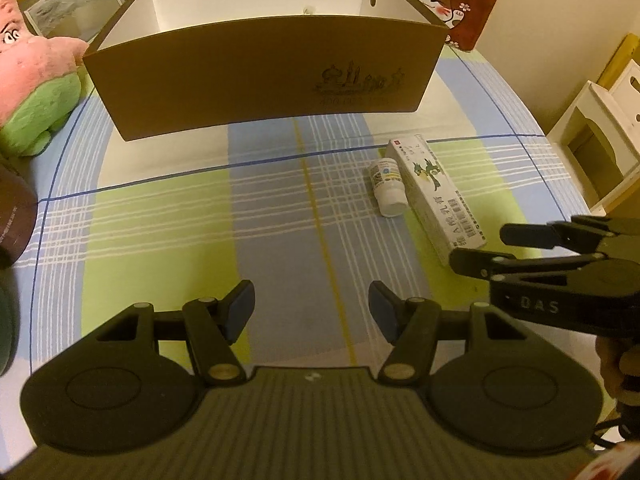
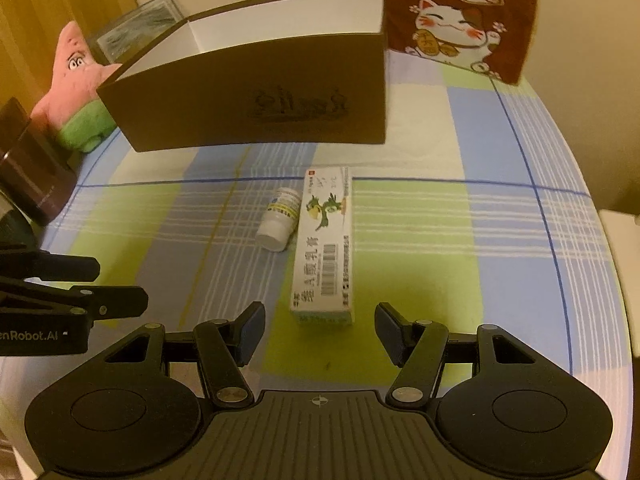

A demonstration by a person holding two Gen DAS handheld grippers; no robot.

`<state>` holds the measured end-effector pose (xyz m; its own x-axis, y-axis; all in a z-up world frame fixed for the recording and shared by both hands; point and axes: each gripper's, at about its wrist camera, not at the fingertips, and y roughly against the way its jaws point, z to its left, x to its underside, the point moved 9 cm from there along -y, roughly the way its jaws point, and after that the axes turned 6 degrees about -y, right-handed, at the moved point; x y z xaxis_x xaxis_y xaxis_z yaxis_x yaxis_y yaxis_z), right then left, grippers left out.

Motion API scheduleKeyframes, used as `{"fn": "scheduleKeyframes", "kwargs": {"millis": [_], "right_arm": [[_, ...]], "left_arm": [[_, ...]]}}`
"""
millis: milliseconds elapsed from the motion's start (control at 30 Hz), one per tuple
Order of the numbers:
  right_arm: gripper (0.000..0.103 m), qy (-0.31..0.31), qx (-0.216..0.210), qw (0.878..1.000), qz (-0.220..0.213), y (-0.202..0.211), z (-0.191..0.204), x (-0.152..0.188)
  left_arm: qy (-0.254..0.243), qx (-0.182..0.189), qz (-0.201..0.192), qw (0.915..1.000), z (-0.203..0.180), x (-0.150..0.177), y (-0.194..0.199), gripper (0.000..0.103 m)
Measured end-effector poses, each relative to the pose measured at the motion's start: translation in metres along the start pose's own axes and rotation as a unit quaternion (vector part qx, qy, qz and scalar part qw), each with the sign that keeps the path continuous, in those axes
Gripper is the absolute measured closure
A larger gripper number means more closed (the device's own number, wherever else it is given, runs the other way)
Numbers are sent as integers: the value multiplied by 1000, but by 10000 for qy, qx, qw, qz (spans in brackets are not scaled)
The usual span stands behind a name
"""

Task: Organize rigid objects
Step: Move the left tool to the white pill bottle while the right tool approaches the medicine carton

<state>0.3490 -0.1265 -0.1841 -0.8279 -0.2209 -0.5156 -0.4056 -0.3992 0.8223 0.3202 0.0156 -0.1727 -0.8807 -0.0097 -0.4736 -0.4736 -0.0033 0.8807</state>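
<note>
Left gripper (image 1: 312, 306): tilted steeply down over the checked blue-and-green tablecloth (image 1: 168, 216) on the table, jaws parted, nothing between the pads.
Right gripper (image 2: 320, 330): angled down, jaws parted and empty, the near end of the long white carton with a green bird print (image 2: 326, 248) just beyond its fingertips.
Small white plastic bottle (image 2: 280, 218): lying on its side, touching the carton's left flank, frame centre.
Open brown cardboard box with white lining (image 2: 256, 100): upper centre, behind both items.
Pink-and-green plush toy (image 1: 36, 76): upper left, beside the box.
</note>
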Motion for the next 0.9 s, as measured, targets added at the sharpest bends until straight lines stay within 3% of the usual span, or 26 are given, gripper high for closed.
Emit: {"fn": "scheduleKeyframes", "kwargs": {"millis": [433,533,667,900], "right_arm": [[43,169,135,9997,83,-29,-3,-14],[48,203,161,9996,114,-34,-7,-14],[62,235,185,9995,118,-37,-14,-14],[63,87,399,9991,-55,-33,-38,-18]], "left_arm": [[-129,65,47,9999,1,-11,-21,43],[-189,97,47,9998,-2,-15,-27,43],[-275,168,40,9995,-7,-19,-33,43],[-520,312,6,9982,-23,-30,-43,43]]}}
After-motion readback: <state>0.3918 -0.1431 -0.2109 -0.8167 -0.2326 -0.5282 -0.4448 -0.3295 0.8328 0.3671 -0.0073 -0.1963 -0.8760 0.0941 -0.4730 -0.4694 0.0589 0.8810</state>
